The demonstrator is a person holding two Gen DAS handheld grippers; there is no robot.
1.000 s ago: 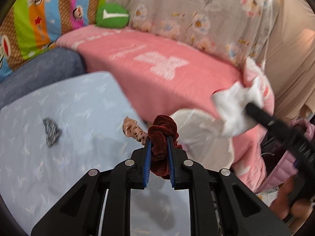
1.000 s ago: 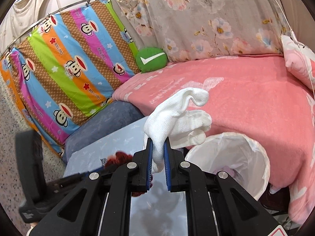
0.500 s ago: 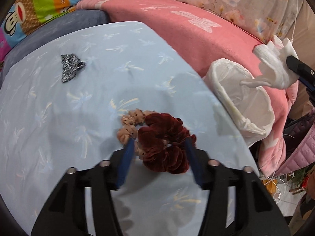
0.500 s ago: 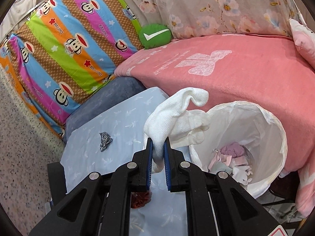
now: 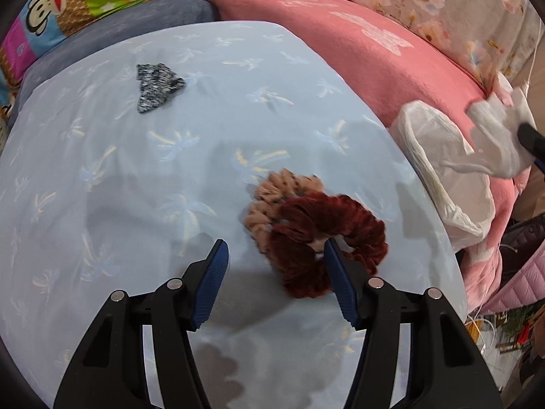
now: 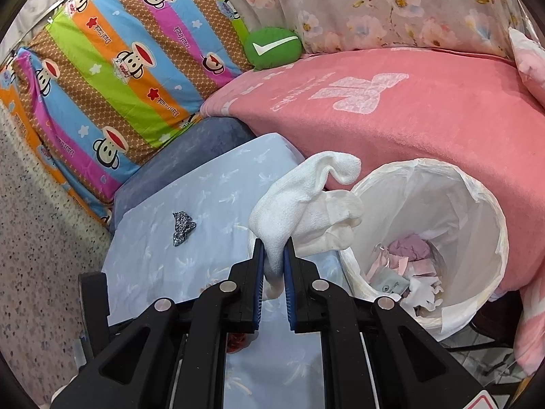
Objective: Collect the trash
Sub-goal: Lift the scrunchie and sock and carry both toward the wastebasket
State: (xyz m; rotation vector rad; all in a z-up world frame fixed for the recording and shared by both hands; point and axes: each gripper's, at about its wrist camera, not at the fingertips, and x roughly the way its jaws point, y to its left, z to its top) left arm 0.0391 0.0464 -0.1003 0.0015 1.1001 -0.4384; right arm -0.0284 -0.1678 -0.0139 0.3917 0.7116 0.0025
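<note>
White sock being held over the bench edge; scrunchies lying released.
White sock (image 6: pixel 303 204) is being pinched by the right gripper (image 6: pixel 273 255), jaws narrow, just left of the lined bin (image 6: pixel 490 225). Left gripper (image 5: pixel 276 248) jaws, having just been opening, are standing wide around the red scrunchie (image 5: pixel 323 228) lying on the bench (image 5: pixel 102 170), tan scrunchie (image 5: pixel 272 194) touching it, grey scrap (image 5: pixel 156 85) far left.

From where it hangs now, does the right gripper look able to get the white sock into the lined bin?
Probably yes. The right gripper is shut on the white sock, and the lined bin stands open just beside it with nothing between; only scraps lie at its bottom.
</note>
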